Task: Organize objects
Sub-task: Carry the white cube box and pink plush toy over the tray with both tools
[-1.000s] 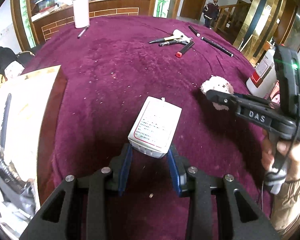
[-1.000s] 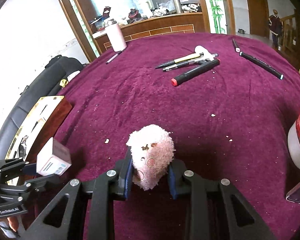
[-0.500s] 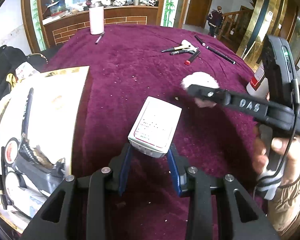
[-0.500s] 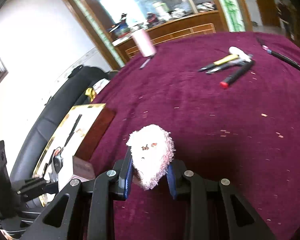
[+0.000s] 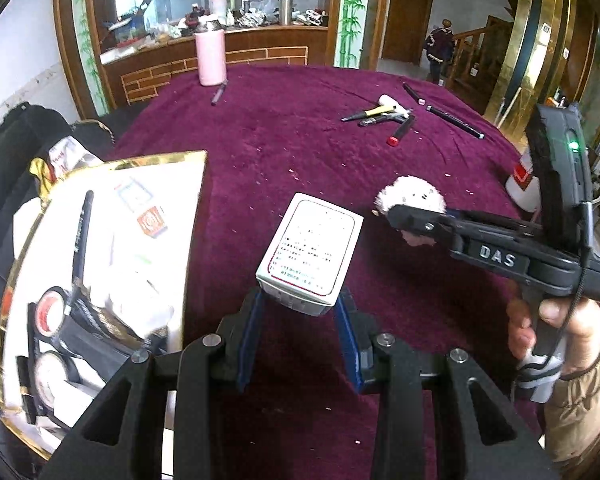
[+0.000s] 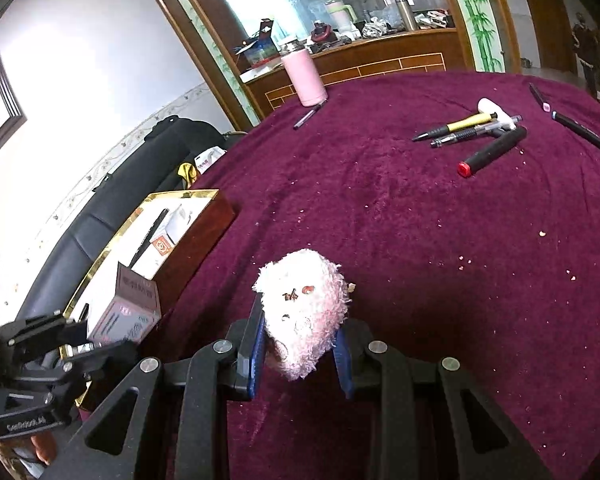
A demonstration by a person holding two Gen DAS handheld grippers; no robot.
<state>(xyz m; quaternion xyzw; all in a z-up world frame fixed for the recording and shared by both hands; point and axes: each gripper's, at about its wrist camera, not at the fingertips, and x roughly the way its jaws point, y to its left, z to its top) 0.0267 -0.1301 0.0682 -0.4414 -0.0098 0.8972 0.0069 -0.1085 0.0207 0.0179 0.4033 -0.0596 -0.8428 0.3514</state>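
Note:
My left gripper [image 5: 298,312] is shut on a small white box [image 5: 312,254] with red edging and printed text, held above the purple tablecloth. The same box [image 6: 126,312] shows at the lower left of the right wrist view, next to the gold-rimmed storage box [image 6: 216,216]. My right gripper [image 6: 300,344] is shut on a fluffy pink plush toy [image 6: 306,312], also held off the table. In the left wrist view the plush [image 5: 412,196] sticks out beyond the right gripper's black finger. The storage box [image 5: 198,184] lies to the left and holds a pen, tape rolls and cards.
Several pens and a red-capped marker [image 6: 492,152] lie at the far right of the table [image 6: 420,240]. A pink bottle [image 6: 304,76] and a pen stand at the far edge. A white container [image 5: 520,184] sits at the right. A black chair [image 6: 100,208] is beside the box.
Both grippers have shifted left toward the storage box, each still holding its object. More of the box's inside has come into the left wrist view.

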